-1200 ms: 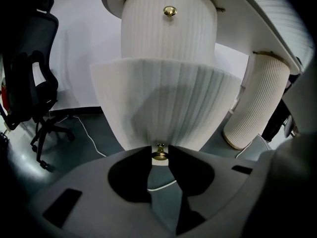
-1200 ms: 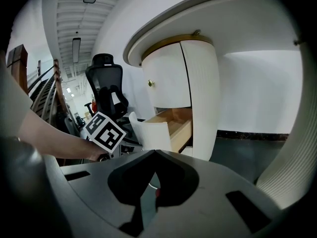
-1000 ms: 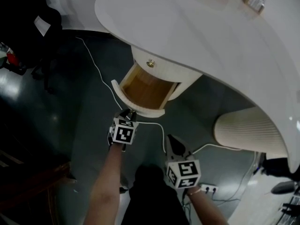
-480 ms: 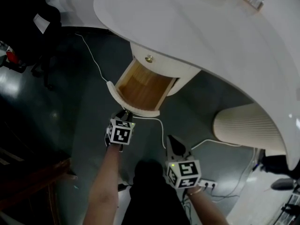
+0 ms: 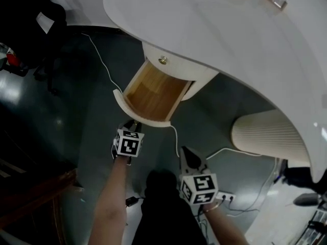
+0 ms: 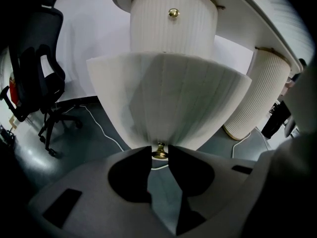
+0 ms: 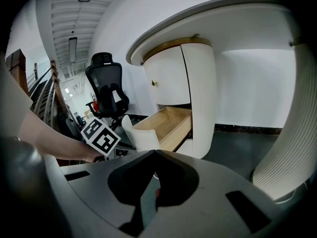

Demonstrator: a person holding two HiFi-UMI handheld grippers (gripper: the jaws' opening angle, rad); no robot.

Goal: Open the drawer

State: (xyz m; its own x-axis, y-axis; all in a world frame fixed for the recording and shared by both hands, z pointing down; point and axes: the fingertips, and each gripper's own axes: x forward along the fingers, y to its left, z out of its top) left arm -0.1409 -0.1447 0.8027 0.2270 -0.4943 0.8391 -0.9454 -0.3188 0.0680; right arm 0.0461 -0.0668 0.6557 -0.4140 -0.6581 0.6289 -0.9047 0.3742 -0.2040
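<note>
A curved white cabinet under the desk has its lower drawer (image 5: 148, 93) pulled out, and the bare wooden inside shows. My left gripper (image 5: 132, 124) is at the ribbed drawer front (image 6: 168, 108), shut on its small brass knob (image 6: 159, 151). The upper drawer stays closed, with its own brass knob (image 5: 162, 60). My right gripper (image 5: 187, 153) hangs nearer the person, apart from the cabinet, jaws shut on nothing. In the right gripper view the open drawer (image 7: 163, 125) and the left gripper's marker cube (image 7: 100, 135) lie ahead.
The white desk top (image 5: 230, 40) overhangs the cabinet. A ribbed white pedestal (image 5: 268, 137) stands to the right. A black office chair (image 6: 34, 83) is at the left. A white cable (image 5: 102, 68) runs over the dark floor to a power strip (image 5: 225, 196).
The drawer has slid farther out of the cabinet, and my left gripper has moved back with it, down and left in the head view. The right gripper has hardly shifted.
</note>
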